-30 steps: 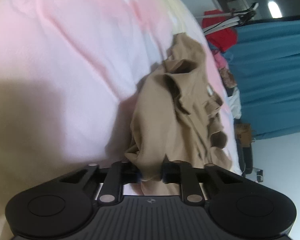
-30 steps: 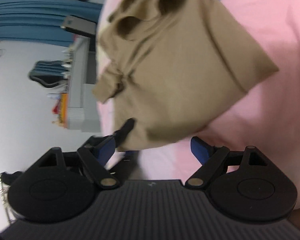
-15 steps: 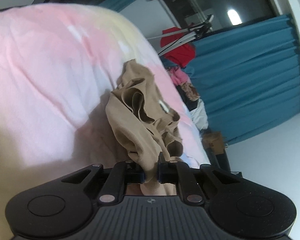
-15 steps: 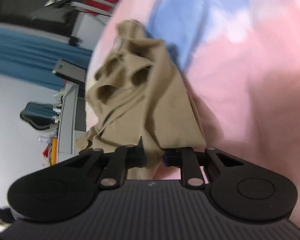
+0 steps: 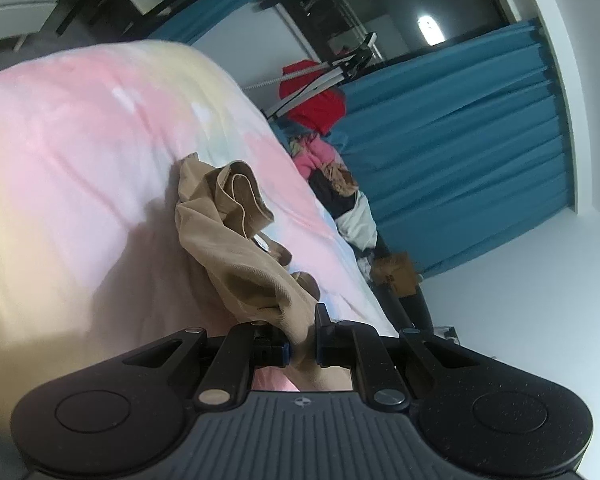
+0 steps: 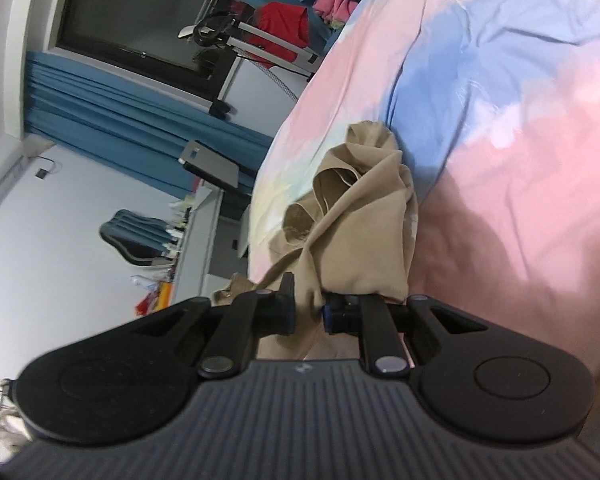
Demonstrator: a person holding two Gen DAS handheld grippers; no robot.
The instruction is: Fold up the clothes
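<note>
Inspection: my left gripper (image 5: 302, 346) has its fingers pinched on one edge of the tan garment (image 5: 236, 248) at lower centre of the left view. My right gripper (image 6: 308, 314) likewise pinches another part of it, low in the right view. From both grips the cloth runs away toward mid-frame, bunched, its far end resting on the pink bed (image 5: 80, 168). Neither hand is nearer. Both point slightly downward, rolled sideways. Judgement: spreading the hands apart comes next.
</note>
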